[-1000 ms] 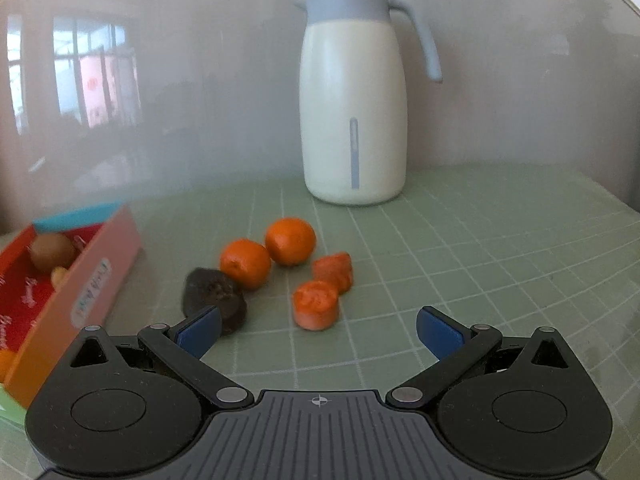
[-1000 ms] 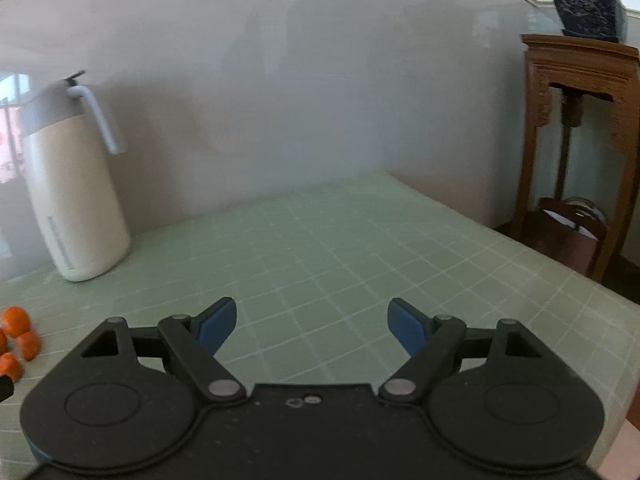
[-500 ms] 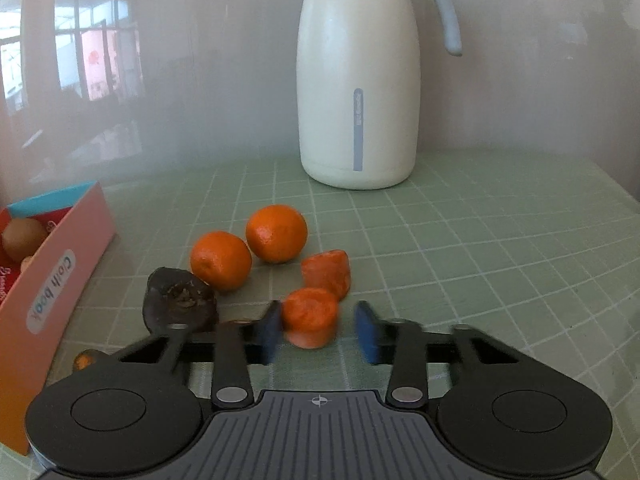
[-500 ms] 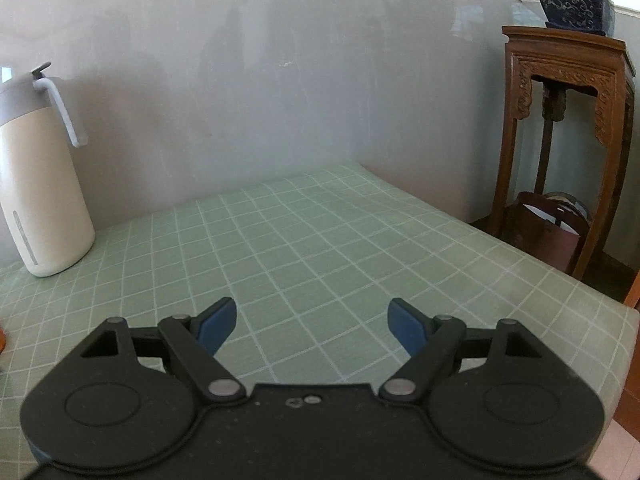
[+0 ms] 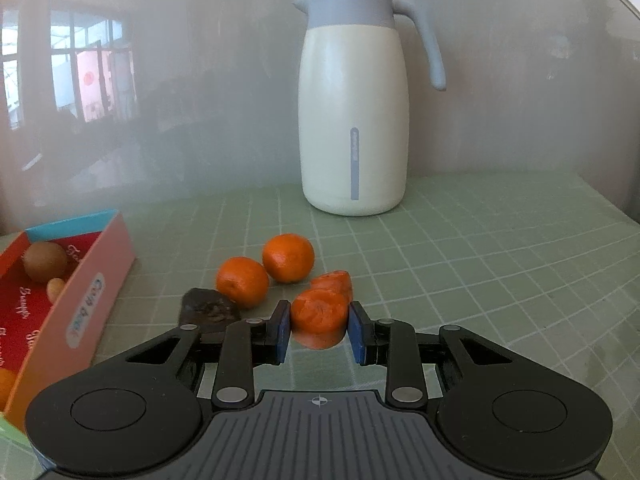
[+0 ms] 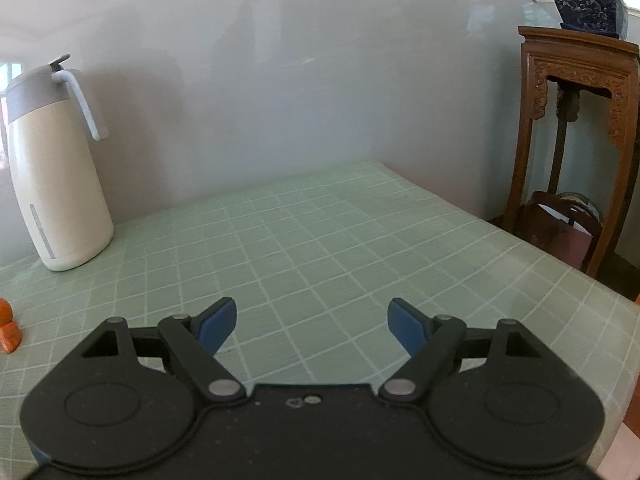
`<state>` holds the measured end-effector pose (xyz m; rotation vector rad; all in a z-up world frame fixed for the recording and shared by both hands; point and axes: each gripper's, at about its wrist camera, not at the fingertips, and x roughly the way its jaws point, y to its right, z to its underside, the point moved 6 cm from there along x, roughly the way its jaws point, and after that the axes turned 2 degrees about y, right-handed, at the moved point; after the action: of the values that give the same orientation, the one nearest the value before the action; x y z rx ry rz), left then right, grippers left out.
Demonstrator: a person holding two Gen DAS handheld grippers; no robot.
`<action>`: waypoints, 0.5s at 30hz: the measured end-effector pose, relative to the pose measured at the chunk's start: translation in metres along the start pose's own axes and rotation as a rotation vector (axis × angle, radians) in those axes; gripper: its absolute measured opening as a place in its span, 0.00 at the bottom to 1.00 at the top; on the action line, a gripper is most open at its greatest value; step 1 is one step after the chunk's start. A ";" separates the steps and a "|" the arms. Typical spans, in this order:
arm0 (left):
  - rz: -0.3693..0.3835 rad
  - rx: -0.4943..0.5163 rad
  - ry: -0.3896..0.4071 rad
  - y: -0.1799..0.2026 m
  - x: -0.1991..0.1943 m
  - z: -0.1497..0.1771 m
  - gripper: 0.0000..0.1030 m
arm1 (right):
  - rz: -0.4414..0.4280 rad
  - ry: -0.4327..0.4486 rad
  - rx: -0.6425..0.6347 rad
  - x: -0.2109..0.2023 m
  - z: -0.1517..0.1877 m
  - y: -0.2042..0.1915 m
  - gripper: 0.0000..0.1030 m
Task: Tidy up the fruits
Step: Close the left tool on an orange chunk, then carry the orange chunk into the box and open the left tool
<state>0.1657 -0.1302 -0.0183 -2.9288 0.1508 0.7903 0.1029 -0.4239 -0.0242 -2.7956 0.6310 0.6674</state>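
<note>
Jaws: left gripper point(image 5: 319, 330) clamped on the near carrot chunk point(image 5: 319, 322); right gripper point(image 6: 311, 322) spread apart, holding nothing.
Desk point(image 5: 480, 280): green grid cover.
Thermos jug point(image 5: 354, 100): upright at the back.
Box point(image 5: 60, 304): left, holding a brown fruit point(image 5: 44, 261), possibly a kiwi.
Tangerines point(image 5: 242, 281): two, side by side, behind the chunk.
Dark lump point(image 5: 208, 309): left of the jaws.

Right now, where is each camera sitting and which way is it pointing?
Left wrist: on the left gripper, facing the wall; it is shut on an orange chunk, tangerines behind.
Right wrist: on the right gripper, open over bare tablecloth, facing the wall corner.
Shared: the cream jug.
</note>
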 end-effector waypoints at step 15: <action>-0.008 0.014 0.051 -0.021 -0.035 -0.008 0.30 | -0.061 -0.018 -0.018 -0.007 0.000 -0.040 0.80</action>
<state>0.1426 -0.1076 0.0079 -2.9358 0.1486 0.7114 0.1152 -0.3863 -0.0176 -2.8093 0.5373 0.6895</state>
